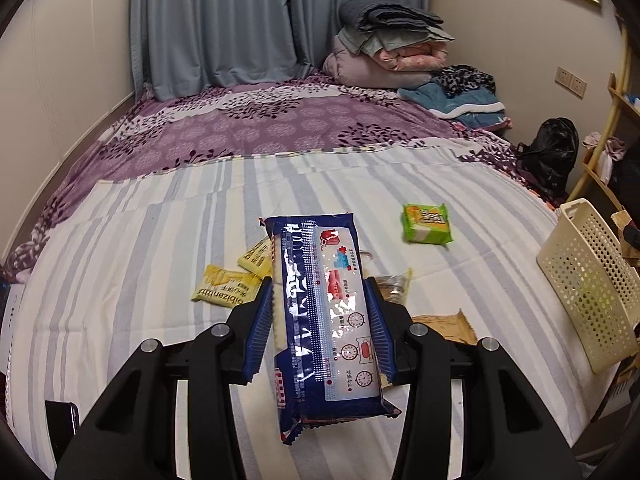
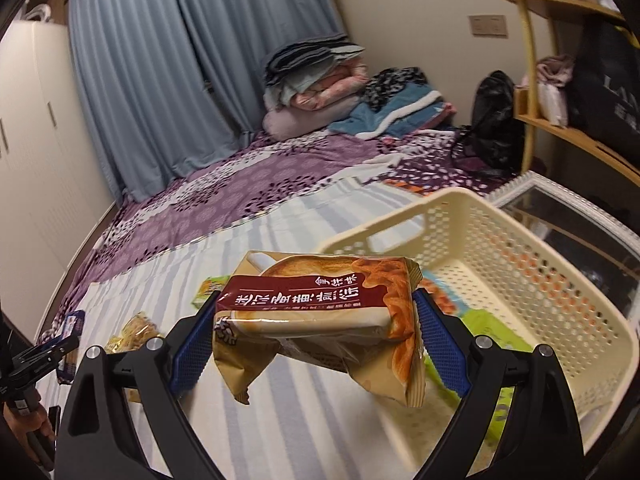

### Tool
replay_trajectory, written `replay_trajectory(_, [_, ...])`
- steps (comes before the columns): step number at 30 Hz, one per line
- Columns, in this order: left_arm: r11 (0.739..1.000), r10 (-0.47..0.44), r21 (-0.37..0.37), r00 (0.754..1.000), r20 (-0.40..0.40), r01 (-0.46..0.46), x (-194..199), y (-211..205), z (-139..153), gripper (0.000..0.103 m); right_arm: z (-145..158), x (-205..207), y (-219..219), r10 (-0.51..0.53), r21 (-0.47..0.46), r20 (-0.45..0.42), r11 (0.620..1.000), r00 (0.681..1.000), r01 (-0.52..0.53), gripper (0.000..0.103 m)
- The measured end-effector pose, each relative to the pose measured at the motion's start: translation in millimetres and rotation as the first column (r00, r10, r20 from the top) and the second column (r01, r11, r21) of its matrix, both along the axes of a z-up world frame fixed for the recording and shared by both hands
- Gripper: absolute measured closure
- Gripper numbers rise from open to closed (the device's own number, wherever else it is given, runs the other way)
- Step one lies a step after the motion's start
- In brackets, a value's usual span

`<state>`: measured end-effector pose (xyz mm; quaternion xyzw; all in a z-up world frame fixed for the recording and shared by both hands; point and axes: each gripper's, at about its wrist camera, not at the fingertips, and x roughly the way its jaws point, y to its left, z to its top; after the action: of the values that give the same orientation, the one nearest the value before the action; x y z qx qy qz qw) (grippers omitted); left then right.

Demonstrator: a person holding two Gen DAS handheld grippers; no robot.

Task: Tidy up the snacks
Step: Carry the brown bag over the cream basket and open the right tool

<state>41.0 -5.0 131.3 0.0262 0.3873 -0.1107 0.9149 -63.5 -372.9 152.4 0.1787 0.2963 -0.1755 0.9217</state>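
My left gripper [image 1: 320, 320] is shut on a long blue biscuit pack [image 1: 324, 320], held above the striped bed sheet. Two yellow snack packets [image 1: 224, 288] and a green packet [image 1: 426, 224] lie on the sheet beyond it. My right gripper [image 2: 316, 340] is shut on a brown coffee-flavour snack bag [image 2: 320, 312], held just left of the cream perforated basket [image 2: 520, 280]. The basket holds a green packet [image 2: 492, 332] and another snack behind my right finger. The basket also shows at the right edge of the left wrist view [image 1: 588, 280].
Folded quilts [image 1: 388, 44] and clothes are piled at the far end of the bed. A black bag [image 1: 552, 152] and a wooden shelf [image 2: 560, 120] stand at the right. A framed glass surface [image 2: 580, 216] lies behind the basket. The left gripper shows at the left edge [image 2: 44, 356].
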Motion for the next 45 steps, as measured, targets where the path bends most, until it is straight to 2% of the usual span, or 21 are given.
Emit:
replay_trajectory(9, [0.996,-0.085,0.024,0.996,0.031,0.084,-7.4,-43.2,19.5,0.057,-13.8,-45.0,-47.2,-0.132,0.028,-0.014,0.991,0.991,0.132,0.011])
replay_trajectory(20, [0.976,-0.213,0.051,0.976,0.047,0.211,-17.0,-106.8,34.6,0.057,-34.2,-78.8,-73.2,-0.197,0.082,-0.025,0.977,0.98,0.199,0.005])
replay_trajectory(26, [0.959,-0.281,0.063,0.958,0.055,0.277,-25.2,-141.0,40.3,0.057,-35.7,-86.0,-78.2,-0.167,0.102,-0.006,0.981,0.986,0.167,0.005])
replay_trajectory(35, [0.92,-0.39,0.073,0.917,0.079,0.385,-38.8,-193.9,51.6,0.057,-37.8,-84.2,-66.8,-0.097,0.025,-0.048,0.995,0.994,0.098,0.005])
replay_trajectory(45, [0.881,-0.473,0.054,0.878,0.079,0.47,-49.9,-235.4,57.3,0.057,-35.7,-91.9,-66.8,-0.054,0.01,-0.063,0.998,0.997,0.055,0.005])
